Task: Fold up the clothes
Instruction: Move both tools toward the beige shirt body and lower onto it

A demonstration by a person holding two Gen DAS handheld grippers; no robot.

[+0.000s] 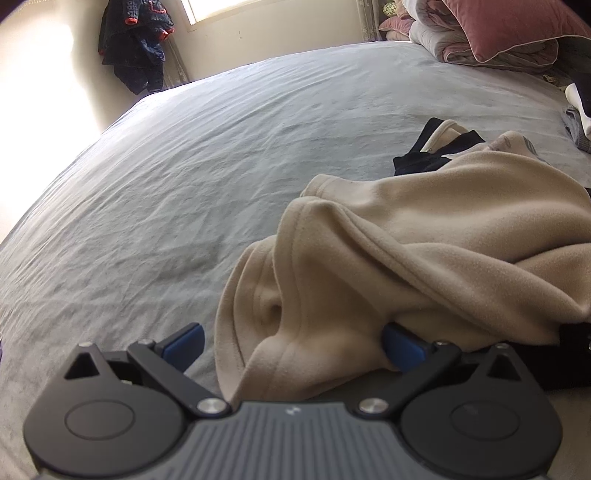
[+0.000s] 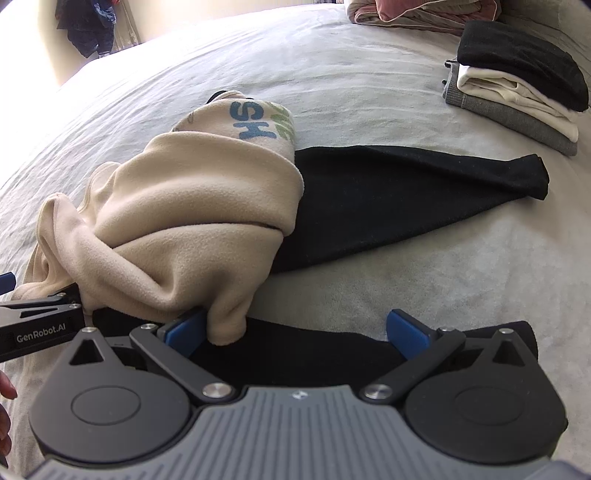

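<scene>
A cream fleece garment (image 1: 424, 236) with black sleeves lies bunched on the grey bed. In the right wrist view its cream body (image 2: 192, 206) is rolled up over a black part (image 2: 388, 199) spread flat to the right, with blue and green letters showing on top. My left gripper (image 1: 293, 345) is open, and a fold of cream fleece lies between its blue pads (image 1: 184, 343). My right gripper (image 2: 295, 336) is open at the garment's near edge; cream fabric drapes against its left pad (image 2: 186, 332) and black fabric lies under it. The left gripper (image 2: 40, 321) sits just left of it.
A stack of folded clothes (image 2: 517, 92), black on top, rests at the bed's right. Pillows and a quilt (image 1: 498, 33) pile at the head. Dark clothes (image 1: 136, 44) hang in the corner by the window. Grey sheet (image 1: 203, 166) stretches to the left. A hand (image 2: 5, 406) shows at the edge.
</scene>
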